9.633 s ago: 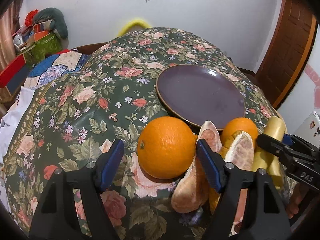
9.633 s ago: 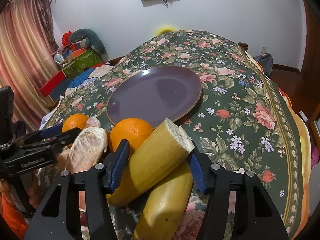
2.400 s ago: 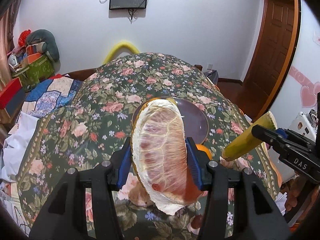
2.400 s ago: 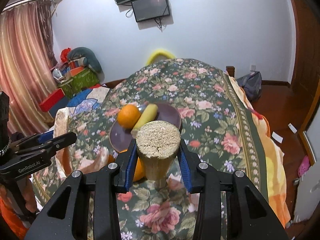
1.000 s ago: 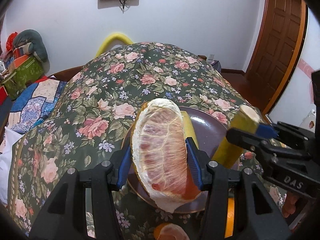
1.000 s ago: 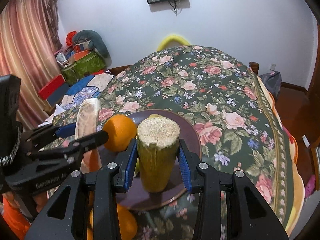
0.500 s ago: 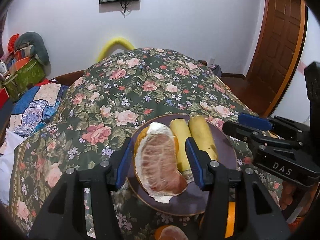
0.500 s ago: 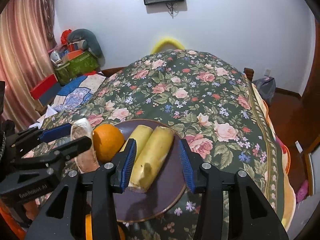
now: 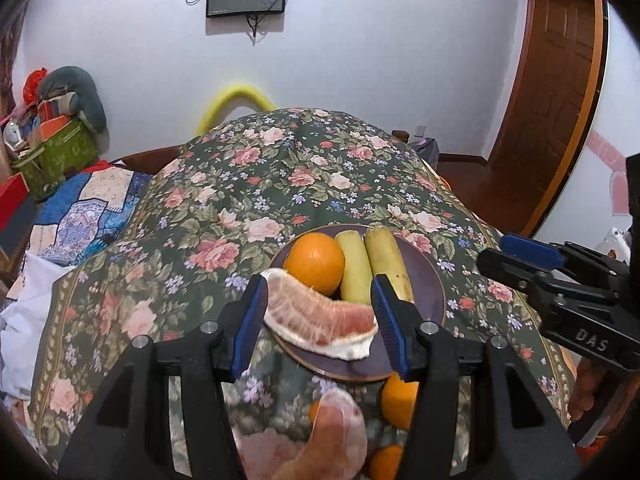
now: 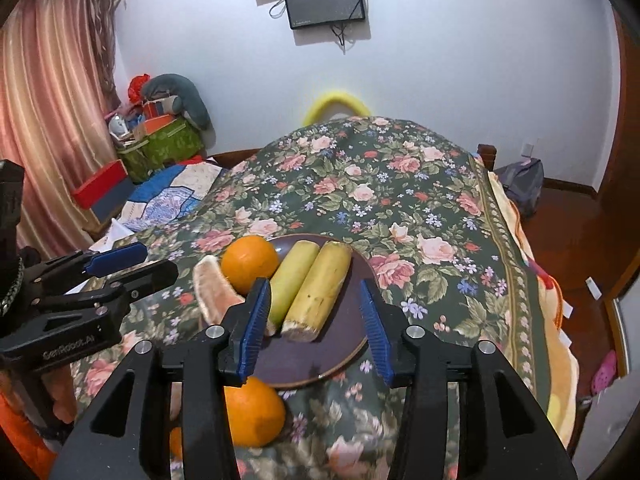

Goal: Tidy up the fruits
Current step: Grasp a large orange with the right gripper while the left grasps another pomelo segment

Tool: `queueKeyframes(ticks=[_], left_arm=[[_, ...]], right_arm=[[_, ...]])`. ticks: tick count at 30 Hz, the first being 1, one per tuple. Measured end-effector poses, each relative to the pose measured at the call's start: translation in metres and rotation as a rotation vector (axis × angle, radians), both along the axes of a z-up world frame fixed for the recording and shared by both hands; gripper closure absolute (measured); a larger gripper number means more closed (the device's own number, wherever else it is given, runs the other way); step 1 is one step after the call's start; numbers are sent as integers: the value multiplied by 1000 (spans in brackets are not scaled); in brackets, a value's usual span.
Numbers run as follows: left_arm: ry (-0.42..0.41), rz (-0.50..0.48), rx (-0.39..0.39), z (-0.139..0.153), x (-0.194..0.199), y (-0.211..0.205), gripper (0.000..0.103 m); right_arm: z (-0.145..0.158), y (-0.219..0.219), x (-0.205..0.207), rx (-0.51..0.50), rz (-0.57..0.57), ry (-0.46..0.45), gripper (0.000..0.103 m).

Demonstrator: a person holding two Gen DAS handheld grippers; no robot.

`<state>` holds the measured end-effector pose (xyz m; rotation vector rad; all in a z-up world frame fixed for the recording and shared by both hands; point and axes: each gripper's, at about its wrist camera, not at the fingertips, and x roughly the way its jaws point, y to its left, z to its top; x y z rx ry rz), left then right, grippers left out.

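A dark purple plate (image 9: 430,280) (image 10: 308,364) sits on the floral tablecloth. On it lie an orange (image 9: 316,262) (image 10: 250,264), two yellow-green banana pieces (image 9: 388,262) (image 10: 318,292) and a peeled pomelo wedge (image 9: 320,322) (image 10: 212,292) at its near left rim. My left gripper (image 9: 318,326) is open, raised above the wedge. My right gripper (image 10: 314,328) is open and empty above the plate's near side. Loose fruit lies near the table's front edge: an orange (image 10: 252,414) (image 9: 398,398) and another pomelo piece (image 9: 340,432).
The floral table (image 9: 280,184) stretches away behind the plate. A bed with a patchwork quilt (image 9: 80,208) and boxes (image 10: 168,140) stand at the left. A wooden door (image 9: 556,92) is at the right, a bag (image 10: 524,184) on the floor.
Both grippers have opened and pulled back and up from the plate. The pomelo wedge and the second banana piece now lie on the plate, released.
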<state>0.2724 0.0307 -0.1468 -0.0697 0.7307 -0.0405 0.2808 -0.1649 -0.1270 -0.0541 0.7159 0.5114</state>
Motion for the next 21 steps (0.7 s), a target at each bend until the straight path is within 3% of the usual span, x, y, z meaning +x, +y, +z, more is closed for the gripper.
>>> queueKeyframes(ticks=[12, 21], left_arm=[[3, 32, -7, 11, -48, 9, 50], [53, 28, -6, -5, -70, 12, 50]], right_arm=[[12, 1, -43, -6, 6, -16, 57], [-4, 11, -62, -27, 27, 20, 51]])
